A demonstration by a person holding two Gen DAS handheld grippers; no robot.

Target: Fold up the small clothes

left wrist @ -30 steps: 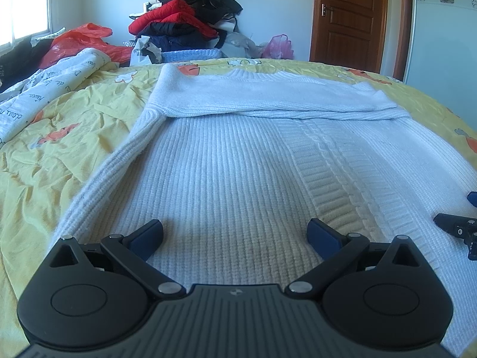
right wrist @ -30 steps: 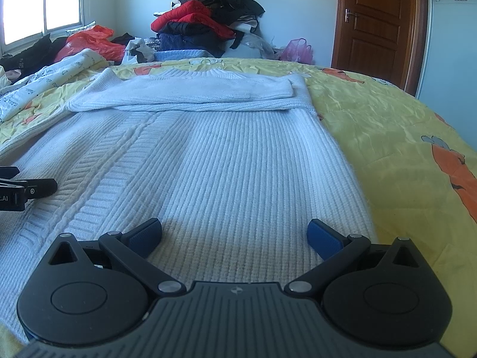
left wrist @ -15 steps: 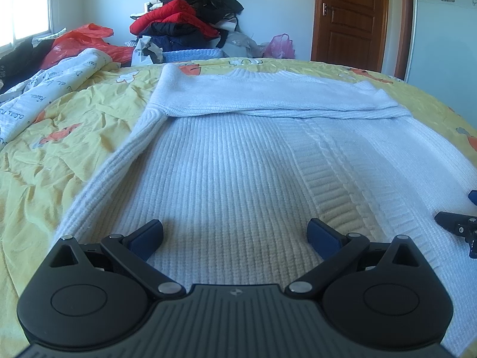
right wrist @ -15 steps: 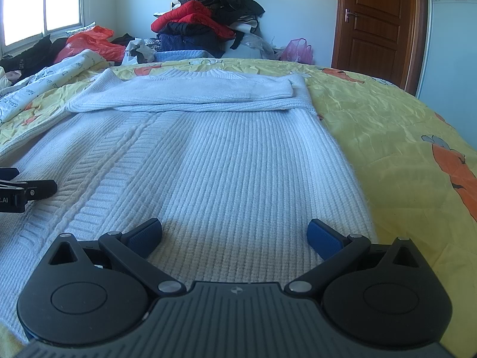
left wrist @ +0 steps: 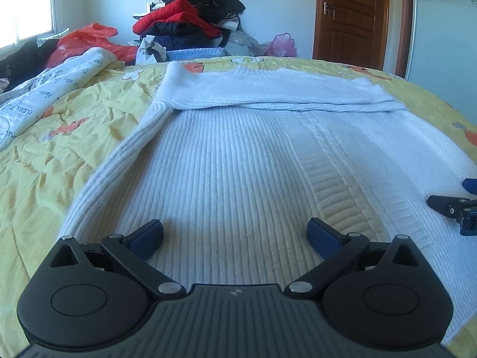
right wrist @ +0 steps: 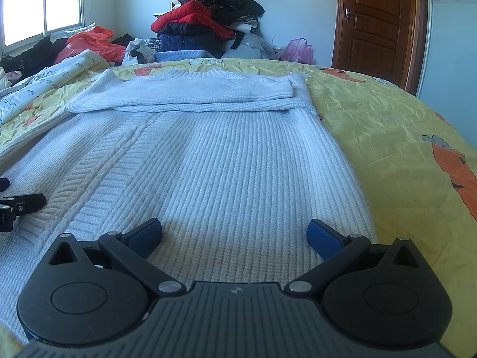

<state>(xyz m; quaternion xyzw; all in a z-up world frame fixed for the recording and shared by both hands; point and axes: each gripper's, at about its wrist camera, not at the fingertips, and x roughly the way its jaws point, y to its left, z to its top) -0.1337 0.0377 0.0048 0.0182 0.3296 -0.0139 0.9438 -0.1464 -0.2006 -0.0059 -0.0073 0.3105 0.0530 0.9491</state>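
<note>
Left wrist view: the left claw (left wrist: 235, 234) hangs wide and empty, low over the near hem of the sweater (left wrist: 238, 161). The sweater lies flat on the bed (left wrist: 59, 137), with its sleeves folded across the far end, below the collar. Against the pictures from a second ago almost nothing has shifted; the claw sits a touch nearer the hem. My guess is that the sleeve fold is done and the hem grab comes next. The right claw's tip (left wrist: 453, 208) rests on the sweater at its right side. A white quilt (left wrist: 44, 92) left of the sweater carries script, too warped to read.

Right wrist view: the right claw (right wrist: 235, 234) is equally wide, holding nothing, over the sweater's (right wrist: 238, 155) near right hem. No change here either. Beyond the sweater stands a clothes pile (right wrist: 208, 15).
</note>
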